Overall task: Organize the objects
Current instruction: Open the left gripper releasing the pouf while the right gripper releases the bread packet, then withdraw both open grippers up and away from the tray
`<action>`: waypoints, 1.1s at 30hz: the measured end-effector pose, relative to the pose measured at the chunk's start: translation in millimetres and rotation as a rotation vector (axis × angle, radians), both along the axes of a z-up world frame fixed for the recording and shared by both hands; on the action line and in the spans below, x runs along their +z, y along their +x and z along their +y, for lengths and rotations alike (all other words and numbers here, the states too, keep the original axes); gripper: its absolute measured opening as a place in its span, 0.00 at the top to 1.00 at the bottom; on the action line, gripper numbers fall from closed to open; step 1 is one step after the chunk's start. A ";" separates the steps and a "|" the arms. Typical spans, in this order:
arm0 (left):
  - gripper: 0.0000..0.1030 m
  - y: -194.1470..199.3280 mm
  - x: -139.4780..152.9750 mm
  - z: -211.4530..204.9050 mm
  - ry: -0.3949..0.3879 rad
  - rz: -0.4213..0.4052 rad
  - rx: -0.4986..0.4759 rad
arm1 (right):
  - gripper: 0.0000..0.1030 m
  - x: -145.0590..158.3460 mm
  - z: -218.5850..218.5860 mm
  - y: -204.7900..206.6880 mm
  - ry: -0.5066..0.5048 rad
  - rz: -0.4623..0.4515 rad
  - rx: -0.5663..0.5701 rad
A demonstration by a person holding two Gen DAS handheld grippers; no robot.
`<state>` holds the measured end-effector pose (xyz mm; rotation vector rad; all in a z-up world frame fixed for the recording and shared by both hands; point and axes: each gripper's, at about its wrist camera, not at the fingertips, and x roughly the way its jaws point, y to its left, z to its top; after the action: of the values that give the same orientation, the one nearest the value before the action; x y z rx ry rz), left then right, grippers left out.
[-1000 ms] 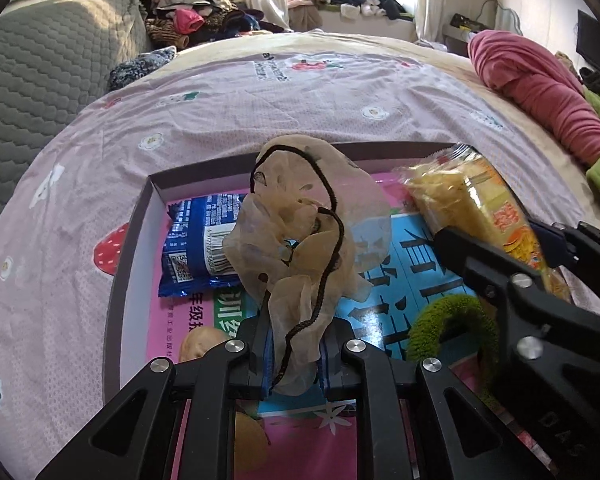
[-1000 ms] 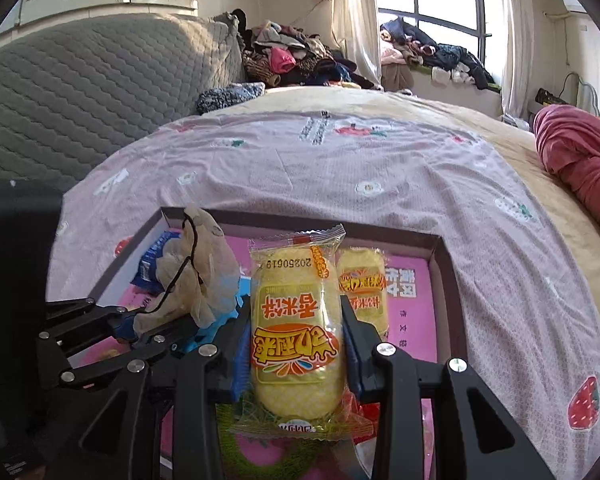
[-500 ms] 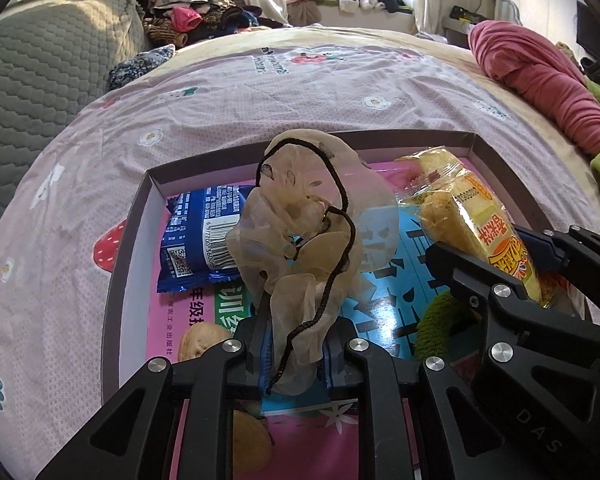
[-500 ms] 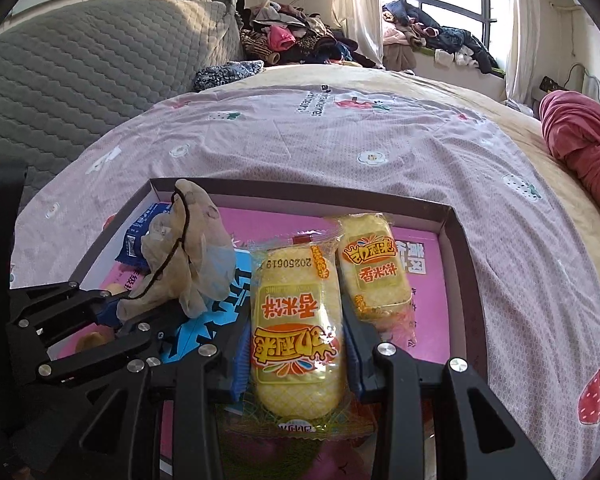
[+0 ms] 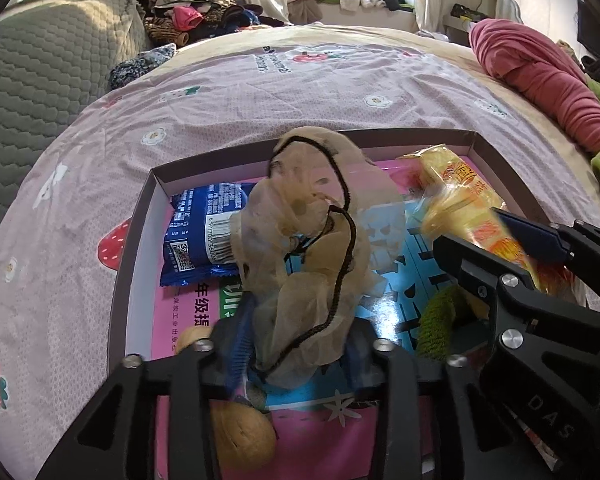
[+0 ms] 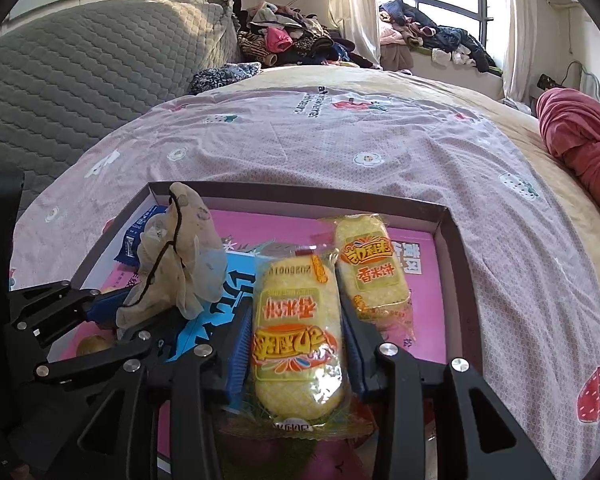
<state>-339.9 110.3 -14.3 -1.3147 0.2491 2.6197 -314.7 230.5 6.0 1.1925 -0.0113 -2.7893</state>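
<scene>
Both my hands have dropped nearer the tray (image 5: 140,216), left fingers (image 5: 296,354) clenched on the gauze pouch (image 5: 312,240), right fingers (image 6: 296,344) gripping a yellow snack pack (image 6: 296,332) for placing beside its twin (image 6: 370,268).

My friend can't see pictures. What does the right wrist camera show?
The right gripper squeezes a yellow snack pack above a shallow box on a flowery bed. A second yellow pack lies inside, and the left gripper holds a beige mesh pouch.
</scene>
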 end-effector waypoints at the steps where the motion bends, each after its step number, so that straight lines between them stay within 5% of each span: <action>1: 0.51 0.0 0.3 0.1 -0.001 -0.001 -0.002 | 0.59 0.5 0.4 0.4 -0.005 0.002 0.001; 16: 0.27 7.5 10.4 0.3 -0.049 0.018 0.008 | 0.50 15.2 4.4 7.9 -0.009 0.036 -0.014; 33: 0.18 17.5 43.4 -16.7 0.036 0.085 0.058 | 0.12 48.5 10.3 25.9 -0.018 0.123 -0.060</action>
<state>-322.4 93.6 29.1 -1.2188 0.1778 2.7186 -288.7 240.7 54.5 1.0320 -0.0637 -2.9027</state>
